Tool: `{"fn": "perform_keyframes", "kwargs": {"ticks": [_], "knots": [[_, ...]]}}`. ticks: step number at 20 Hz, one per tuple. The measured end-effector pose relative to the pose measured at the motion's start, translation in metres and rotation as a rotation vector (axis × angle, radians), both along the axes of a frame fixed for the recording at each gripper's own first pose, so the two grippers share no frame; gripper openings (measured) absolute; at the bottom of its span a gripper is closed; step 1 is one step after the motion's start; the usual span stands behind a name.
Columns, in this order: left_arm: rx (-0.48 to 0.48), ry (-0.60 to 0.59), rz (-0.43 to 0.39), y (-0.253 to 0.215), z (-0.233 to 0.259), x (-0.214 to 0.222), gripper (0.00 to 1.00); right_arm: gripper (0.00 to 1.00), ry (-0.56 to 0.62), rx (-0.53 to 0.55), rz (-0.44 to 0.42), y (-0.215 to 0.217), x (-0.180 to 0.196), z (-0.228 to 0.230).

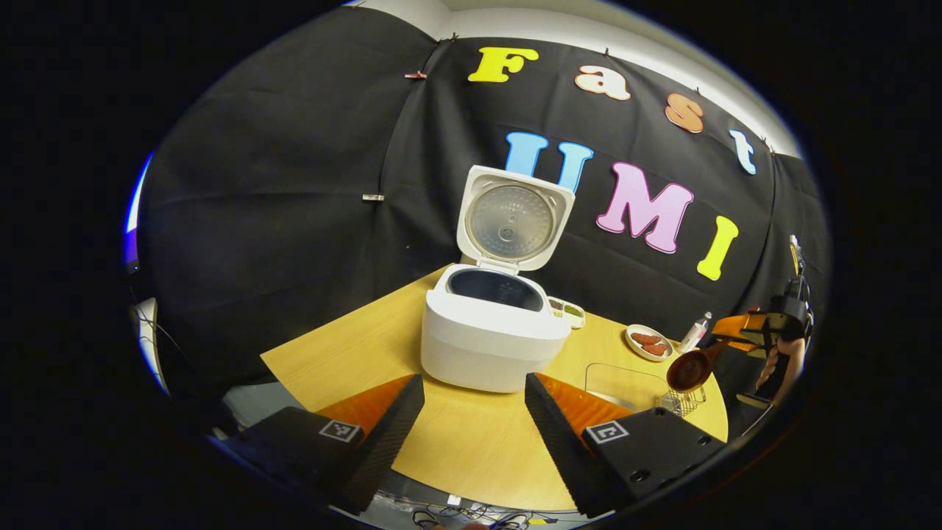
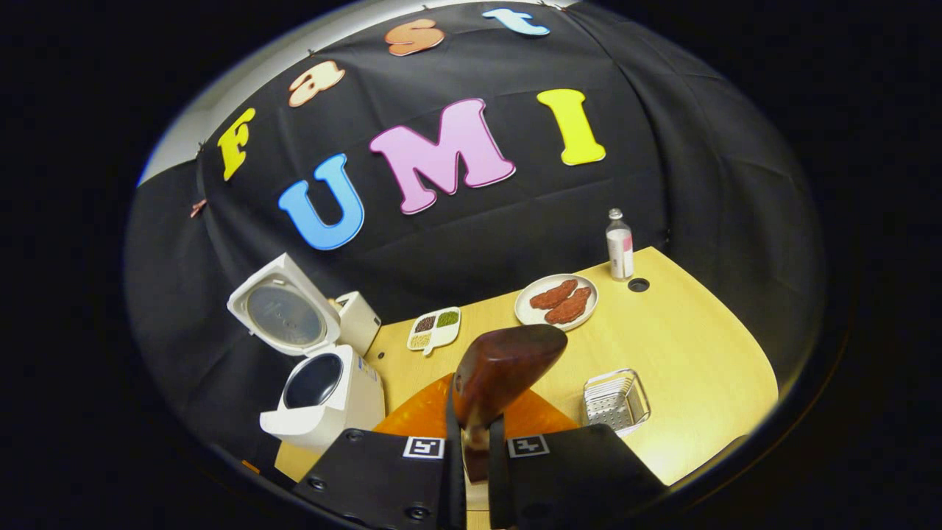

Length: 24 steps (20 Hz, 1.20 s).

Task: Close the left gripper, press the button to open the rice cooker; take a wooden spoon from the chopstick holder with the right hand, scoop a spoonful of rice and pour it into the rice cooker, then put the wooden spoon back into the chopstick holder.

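A: Nearest the lens in the right gripper view, the right gripper [image 2: 471, 449] is seen clenched on the handle of the wooden spoon [image 2: 504, 368], both fingers pressed against it. The bowl is carried out ahead of the fingers, above the table [image 2: 699, 368].

B: Is anything carried in the bowl?

A: That cannot be told; only the rounded back of the bowl is shown there. In the left gripper view the spoon [image 1: 690, 370] is seen far to the right, held just above the wire chopstick holder [image 1: 683, 401]. Whether it is freshly taken out or about to be returned cannot be judged.

B: And the rice cooker?

A: The rice cooker [image 1: 489, 331] is found at the middle of the table, its lid stood upright and the dark inner pot exposed, so the button step is judged done. It is presumably left open so that rice can be poured straight in.

B: The left gripper?

A: The left gripper [image 1: 475, 412] is seen with its fingers spread wide apart, nothing between them, held near the cooker's front but not touching it.

B: Where would rice be scooped from?

A: A small divided dish of grains [image 2: 435, 327] is set beside the cooker. A plate [image 2: 556, 302] with brown pieces and a bottle [image 2: 620, 254] are placed farther right, well apart from it.
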State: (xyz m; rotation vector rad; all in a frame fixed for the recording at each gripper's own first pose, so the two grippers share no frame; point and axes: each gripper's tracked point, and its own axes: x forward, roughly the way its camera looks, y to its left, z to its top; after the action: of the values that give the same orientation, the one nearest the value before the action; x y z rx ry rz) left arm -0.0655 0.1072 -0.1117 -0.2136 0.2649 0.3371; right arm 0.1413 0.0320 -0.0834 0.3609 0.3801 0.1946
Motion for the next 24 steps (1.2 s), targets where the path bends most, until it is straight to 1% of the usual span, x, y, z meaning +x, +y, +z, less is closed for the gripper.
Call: {"fn": "perform_keyframes", "kwargs": {"ticks": [3, 7, 10, 14, 18, 20, 21, 24], "knots": [[0.023, 0.029, 0.004, 0.02, -0.012, -0.003, 0.95, 0.17, 0.029, -0.06, 0.026, 0.024, -0.004, -0.039], [0.026, 0.053, -0.002, 0.043, -0.024, -0.008, 0.95, 0.17, 0.08, -0.077, -0.001, 0.032, -0.005, -0.079], [0.014, 0.063, -0.002, 0.055, -0.027, -0.007, 0.95, 0.17, 0.084, -0.111, -0.024, 0.031, -0.008, -0.096], [0.01, 0.059, -0.035, 0.057, -0.027, 0.001, 0.95, 0.16, 0.051, -0.144, -0.028, 0.04, -0.015, -0.098], [0.009, 0.051, -0.082, 0.053, -0.026, 0.013, 0.95, 0.17, 0.086, -0.116, 0.008, 0.074, -0.037, -0.106], [0.007, 0.044, -0.096, 0.052, -0.023, 0.017, 0.95, 0.17, 0.098, -0.097, 0.01, 0.086, -0.045, -0.109], [0.005, 0.042, -0.102, 0.051, -0.023, 0.018, 0.95, 0.17, 0.11, -0.077, 0.008, 0.092, -0.048, -0.11], [0.001, 0.037, -0.114, 0.052, -0.022, 0.019, 0.95, 0.17, 0.173, 0.034, -0.009, 0.107, -0.05, -0.111]]}}
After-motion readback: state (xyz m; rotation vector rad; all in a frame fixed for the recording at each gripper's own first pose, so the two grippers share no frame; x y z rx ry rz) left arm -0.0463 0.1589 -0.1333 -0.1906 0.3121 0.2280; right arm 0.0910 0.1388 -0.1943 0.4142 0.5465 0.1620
